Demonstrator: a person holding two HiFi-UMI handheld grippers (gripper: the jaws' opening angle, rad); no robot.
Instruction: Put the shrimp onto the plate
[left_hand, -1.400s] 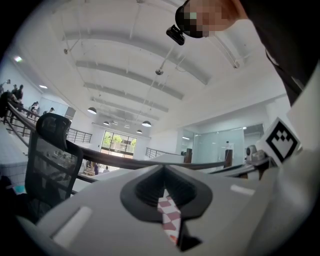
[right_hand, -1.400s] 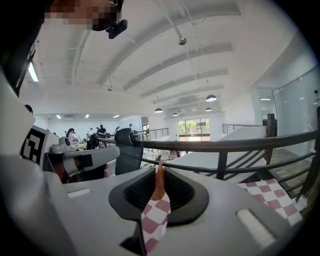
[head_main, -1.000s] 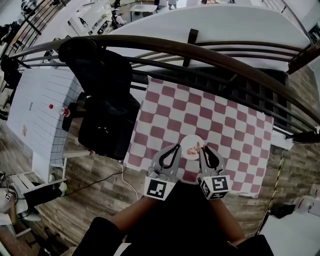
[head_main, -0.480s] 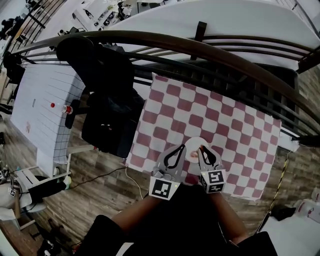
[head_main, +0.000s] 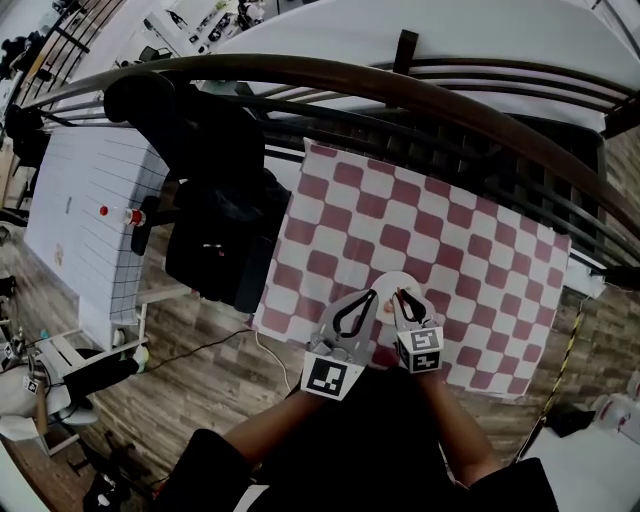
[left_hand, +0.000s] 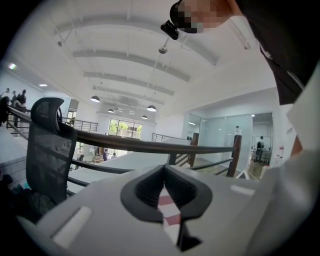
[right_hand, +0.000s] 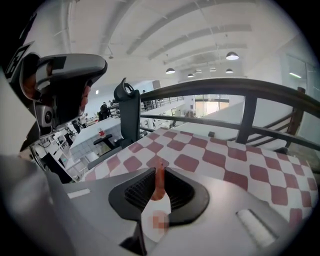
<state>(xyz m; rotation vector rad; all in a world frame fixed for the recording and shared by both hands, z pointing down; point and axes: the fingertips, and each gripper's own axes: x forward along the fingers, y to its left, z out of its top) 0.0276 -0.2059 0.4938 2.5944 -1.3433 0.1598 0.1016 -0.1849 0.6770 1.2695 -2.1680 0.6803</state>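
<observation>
A small white plate (head_main: 397, 283) sits on the near side of the red-and-white checked tablecloth (head_main: 420, 230). My right gripper (head_main: 401, 297) reaches over the plate's near edge. In the right gripper view an orange-pink shrimp (right_hand: 159, 184) stands upright, pinched between the pads, with the white plate (right_hand: 151, 220) showing just below it. My left gripper (head_main: 371, 295) lies close beside the right one at the plate's left edge. Its jaws meet at the tips with nothing in them, and only checked cloth (left_hand: 169, 210) shows through the gap.
A black office chair (head_main: 215, 205) stands against the table's left side. A curved dark railing (head_main: 400, 85) runs behind the table. A white gridded table (head_main: 80, 200) stands further left. A cable lies on the wood floor (head_main: 200, 360) by the near left corner.
The two grippers have drawn closer together at the plate's near edge. The right gripper's fingers now lie over the plate instead of beside it.
</observation>
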